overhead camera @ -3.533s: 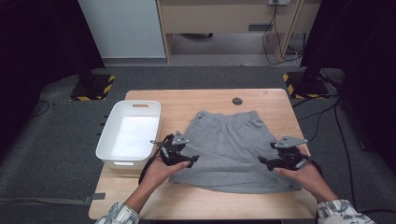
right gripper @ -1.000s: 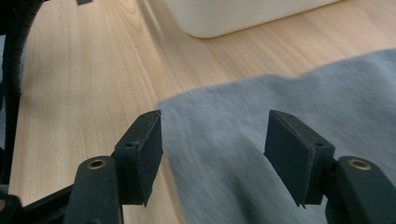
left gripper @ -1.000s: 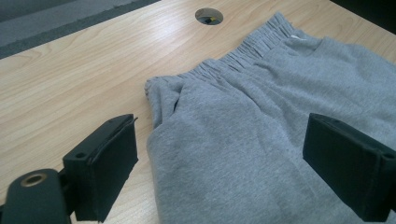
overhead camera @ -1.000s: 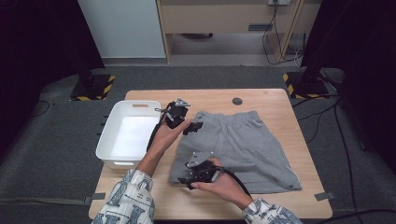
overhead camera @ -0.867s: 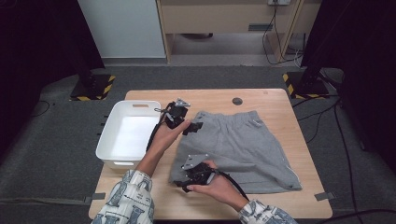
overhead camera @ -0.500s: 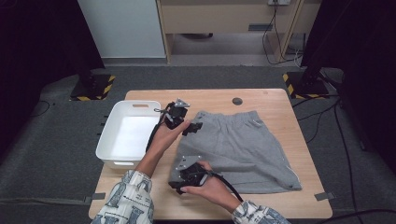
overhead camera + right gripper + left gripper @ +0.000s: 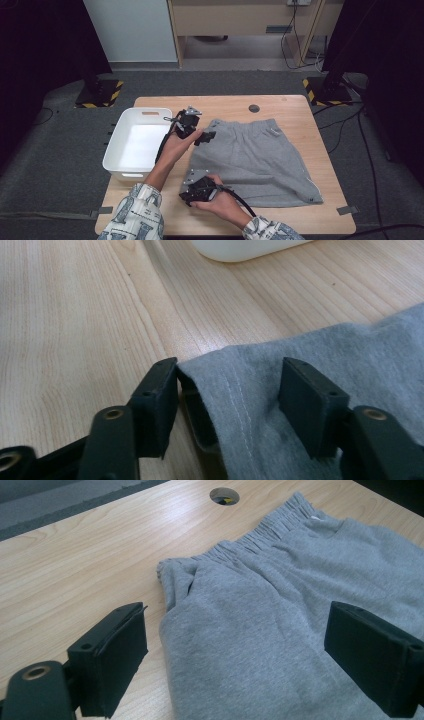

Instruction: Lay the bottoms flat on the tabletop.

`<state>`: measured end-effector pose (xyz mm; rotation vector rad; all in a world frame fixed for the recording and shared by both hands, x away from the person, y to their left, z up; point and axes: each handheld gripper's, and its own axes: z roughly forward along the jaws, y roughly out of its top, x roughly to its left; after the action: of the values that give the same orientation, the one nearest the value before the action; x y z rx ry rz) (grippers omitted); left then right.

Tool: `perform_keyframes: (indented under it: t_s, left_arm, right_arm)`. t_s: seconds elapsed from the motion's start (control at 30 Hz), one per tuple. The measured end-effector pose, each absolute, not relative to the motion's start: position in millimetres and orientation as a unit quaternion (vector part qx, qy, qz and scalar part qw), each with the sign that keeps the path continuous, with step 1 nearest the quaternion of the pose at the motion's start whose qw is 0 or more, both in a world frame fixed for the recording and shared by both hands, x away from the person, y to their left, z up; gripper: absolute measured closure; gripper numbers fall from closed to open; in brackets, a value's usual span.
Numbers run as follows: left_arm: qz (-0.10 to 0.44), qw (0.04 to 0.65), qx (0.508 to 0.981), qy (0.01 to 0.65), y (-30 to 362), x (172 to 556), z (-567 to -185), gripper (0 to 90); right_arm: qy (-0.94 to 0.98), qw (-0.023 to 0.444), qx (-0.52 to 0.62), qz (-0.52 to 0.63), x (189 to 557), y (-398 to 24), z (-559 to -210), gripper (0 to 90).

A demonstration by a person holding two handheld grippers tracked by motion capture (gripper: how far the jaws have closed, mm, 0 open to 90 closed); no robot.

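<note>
The white bin is cut off by the right gripper view's top edge; the shorts run past the left gripper view's right edge.

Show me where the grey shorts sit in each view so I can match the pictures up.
High view: the grey shorts lie flat on the right half of the table, right of the white bin.
Left gripper view: the shorts fill the centre and right, waistband toward the top.
Right gripper view: the hem corner lies between the black jaws, at lower right.
Shared landmark: the pale wood table, around the cloth in all three.
</note>
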<state>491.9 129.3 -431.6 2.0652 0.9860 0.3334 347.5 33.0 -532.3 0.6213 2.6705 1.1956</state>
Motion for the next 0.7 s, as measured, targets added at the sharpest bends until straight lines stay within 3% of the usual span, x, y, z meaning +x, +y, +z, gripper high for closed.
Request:
perform_keyframes:
  t_s: [0.23,0.3,0.33,0.7]
  left_arm:
    - [0.132,0.405,0.815,0.393,128.3,492.4,-432.4,9.2]
    - [0.130,0.404,0.816,0.392,127.9,492.3,-432.4,9.2]
    - [0.129,0.404,0.816,0.393,127.1,492.4,-432.7,9.2]
    - [0.140,0.400,0.812,0.402,123.2,499.1,-430.2,9.6]
  right_arm:
    - [0.891,0.083,0.200,0.399,350.0,30.3,-531.1,72.4]
    - [0.891,0.082,0.202,0.398,350.6,29.8,-531.0,75.6]
    - [0.889,0.076,0.205,0.401,352.9,26.9,-529.7,83.4]
    - [0.868,0.085,0.205,0.445,357.9,-23.8,-496.8,86.4]
